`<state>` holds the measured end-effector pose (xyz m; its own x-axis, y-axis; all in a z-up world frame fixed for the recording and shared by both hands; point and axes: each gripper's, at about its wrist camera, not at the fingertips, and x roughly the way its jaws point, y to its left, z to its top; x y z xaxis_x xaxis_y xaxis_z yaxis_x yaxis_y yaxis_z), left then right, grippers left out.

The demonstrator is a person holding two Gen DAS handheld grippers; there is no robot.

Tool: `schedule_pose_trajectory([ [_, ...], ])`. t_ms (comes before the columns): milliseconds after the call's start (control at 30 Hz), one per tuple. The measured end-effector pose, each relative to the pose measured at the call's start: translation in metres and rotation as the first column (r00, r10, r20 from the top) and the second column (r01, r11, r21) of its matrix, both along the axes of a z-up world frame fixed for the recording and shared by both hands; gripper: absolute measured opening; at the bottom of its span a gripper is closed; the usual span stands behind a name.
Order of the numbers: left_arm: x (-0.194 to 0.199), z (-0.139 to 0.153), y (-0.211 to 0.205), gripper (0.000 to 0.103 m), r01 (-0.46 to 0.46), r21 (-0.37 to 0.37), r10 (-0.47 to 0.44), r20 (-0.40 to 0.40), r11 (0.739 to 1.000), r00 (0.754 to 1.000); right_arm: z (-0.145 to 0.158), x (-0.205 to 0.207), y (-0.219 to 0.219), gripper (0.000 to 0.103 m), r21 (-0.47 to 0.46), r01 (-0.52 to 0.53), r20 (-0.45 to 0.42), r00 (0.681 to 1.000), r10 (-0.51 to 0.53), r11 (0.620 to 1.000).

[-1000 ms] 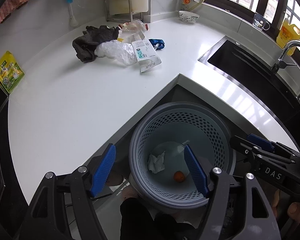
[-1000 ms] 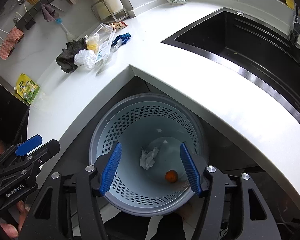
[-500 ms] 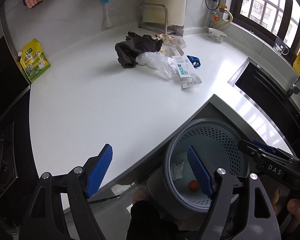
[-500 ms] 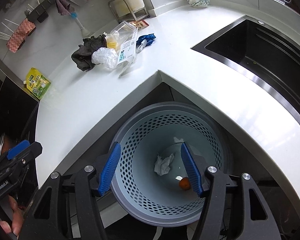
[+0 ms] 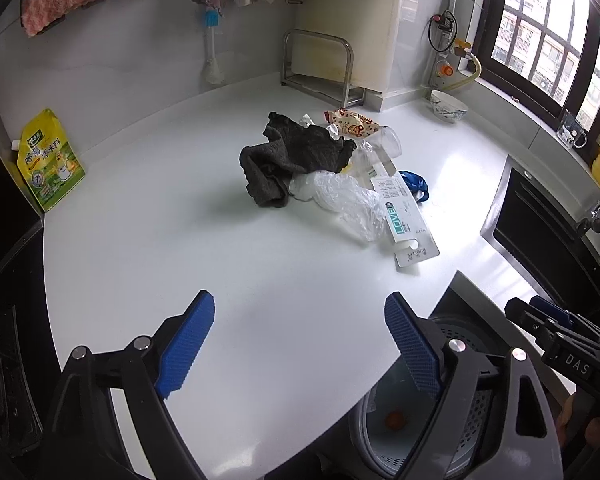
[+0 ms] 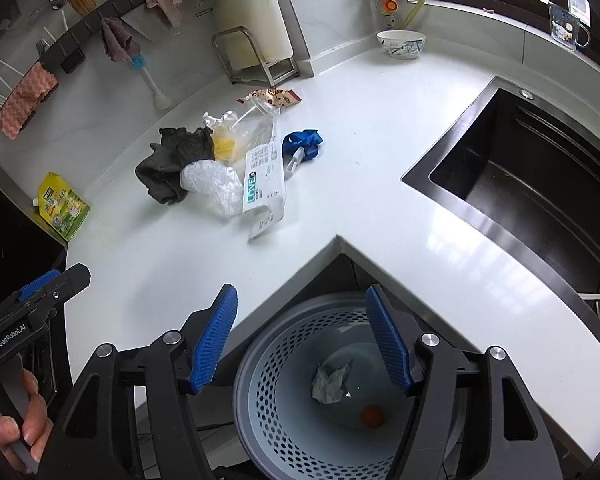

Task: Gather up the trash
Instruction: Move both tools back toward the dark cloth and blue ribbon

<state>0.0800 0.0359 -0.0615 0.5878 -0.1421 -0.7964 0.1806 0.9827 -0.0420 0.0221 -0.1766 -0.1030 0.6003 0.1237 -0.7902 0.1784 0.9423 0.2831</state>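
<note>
A heap of trash lies mid-counter: a dark grey cloth (image 5: 292, 156) (image 6: 168, 164), a crumpled clear plastic bag (image 5: 340, 196) (image 6: 212, 184), a white "LOVE" package (image 5: 404, 216) (image 6: 264, 188), a blue wrapper (image 5: 418, 184) (image 6: 302, 142) and a snack wrapper (image 5: 354, 122) (image 6: 270, 98). A grey perforated bin (image 6: 284, 400) (image 5: 476, 412) stands below the counter corner with a paper wad (image 6: 330, 382) and an orange bit (image 6: 372, 415) inside. My left gripper (image 5: 300, 340) is open and empty over the counter's front. My right gripper (image 6: 304, 336) is open and empty over the bin's rim.
A black sink (image 6: 532, 176) is set in the counter at the right. A yellow-green pouch (image 5: 48, 160) leans at the far left. A bowl (image 6: 400, 44), a metal rack (image 5: 320, 68) and a bottle brush (image 5: 212, 48) stand along the back wall.
Both grippers rose and tilted away from the bin toward the counter. The trash heap now sits nearer the middle of both views. Both stay open and empty.
</note>
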Motion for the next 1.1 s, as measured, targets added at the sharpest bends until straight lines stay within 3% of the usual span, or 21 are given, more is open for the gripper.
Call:
schedule_pose_trajectory([
  [400, 0.082, -0.016, 0.008, 0.09, 0.081, 0.053, -0.082, 0.016, 0.995, 0.997, -0.021, 0.07, -0.006, 0.064, -0.029, 0.115, -0.044, 0.992, -0.117, 0.993],
  [600, 0.122, -0.032, 0.007, 0.09, 0.12, 0.04, -0.12, 0.004, 0.992, 0.993, -0.035, 0.102, -0.009, 0.064, -0.052, 0.166, -0.056, 0.984, -0.169, 0.985],
  [767, 0.145, -0.043, -0.002, 0.09, 0.193, 0.068, -0.196, 0.028, 0.979, 0.98, -0.041, 0.125, -0.015, 0.064, -0.05, 0.21, -0.057, 0.976, -0.212, 0.976],
  [1100, 0.183, -0.057, -0.006, 0.09, 0.226, 0.039, -0.227, 0.023, 0.973, 0.974, -0.051, 0.161, -0.02, 0.064, -0.041, 0.252, -0.07, 0.965, -0.254, 0.967],
])
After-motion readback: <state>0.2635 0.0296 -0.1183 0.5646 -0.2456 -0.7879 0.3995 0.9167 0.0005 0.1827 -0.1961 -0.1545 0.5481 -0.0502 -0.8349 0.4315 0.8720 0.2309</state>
